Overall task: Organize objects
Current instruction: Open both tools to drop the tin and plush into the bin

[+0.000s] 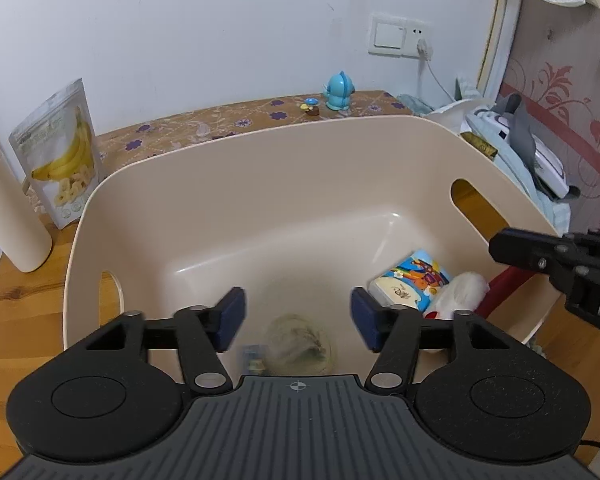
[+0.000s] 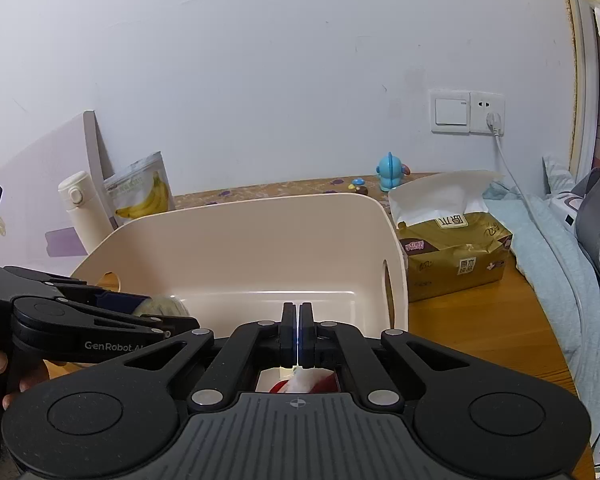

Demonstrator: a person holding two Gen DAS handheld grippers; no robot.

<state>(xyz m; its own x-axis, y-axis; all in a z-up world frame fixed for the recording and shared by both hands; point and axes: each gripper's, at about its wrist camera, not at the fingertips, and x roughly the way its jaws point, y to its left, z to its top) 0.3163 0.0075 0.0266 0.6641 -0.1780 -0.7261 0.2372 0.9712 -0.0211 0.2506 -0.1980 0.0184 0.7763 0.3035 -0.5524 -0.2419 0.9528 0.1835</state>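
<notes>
Basket (image 1: 260,168) beige, plain. Table (image 2: 480,320) orange-brown wood; cloth (image 1: 220,120) brown w/ purple flowers. Tissue pack (image 2: 456,256) gold w/ white tissue. Banana-chip bag (image 1: 62,152) white/grey w/ yellow bananas. Toy (image 1: 339,90) light blue. Flask (image 1: 8,200) cream. Fingers (image 1: 230,316) black w/ blue pads.

Soft, even indoor light; strong fisheye bending and dark corners; mild glare on the beige plastic basket (image 1: 236,184).

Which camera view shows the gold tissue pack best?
The right wrist view: the gold tissue pack stands whole beside the beige bin. The left wrist view shows only a small gold corner behind the bin's rim.
</notes>
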